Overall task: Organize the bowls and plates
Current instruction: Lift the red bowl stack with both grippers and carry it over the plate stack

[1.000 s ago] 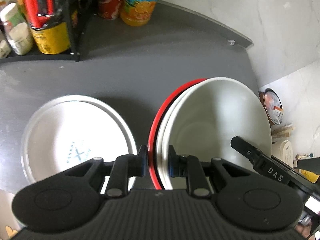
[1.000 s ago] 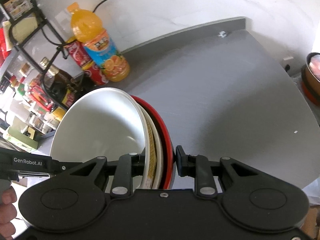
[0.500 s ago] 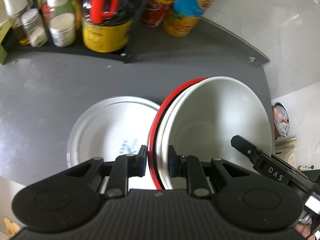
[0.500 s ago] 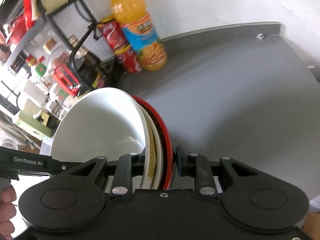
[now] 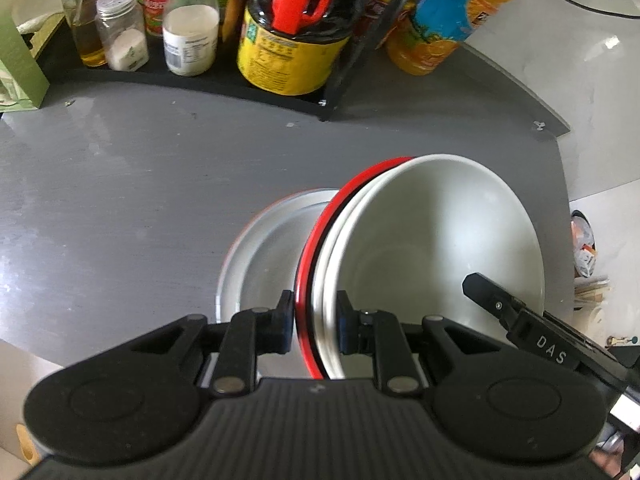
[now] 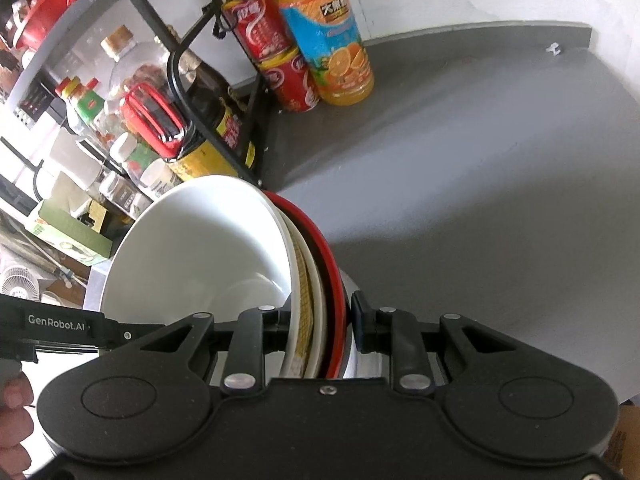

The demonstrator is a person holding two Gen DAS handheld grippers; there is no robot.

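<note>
A nested stack of bowls, white inside (image 5: 432,248) and red-rimmed outside (image 5: 320,236), hangs between both grippers above the grey table. My left gripper (image 5: 313,322) is shut on the stack's left rim. My right gripper (image 6: 318,322) is shut on the opposite rim; the stack shows there as a white bowl (image 6: 200,248) with a red outer bowl (image 6: 328,260). A white plate (image 5: 260,256) lies on the table under the stack, mostly hidden by it; its edge shows in the right wrist view (image 6: 354,360).
A black rack (image 5: 332,76) with spice jars (image 5: 188,28) and a dark sauce bottle (image 5: 288,40) stands at the table's back. An orange juice bottle (image 6: 328,36) and red cans (image 6: 280,68) stand beside it. The table's edge (image 5: 560,168) runs along the right.
Both grippers have carried the bowl stack to the left, over the white plate. The rack and bottles have come closer in both views.
</note>
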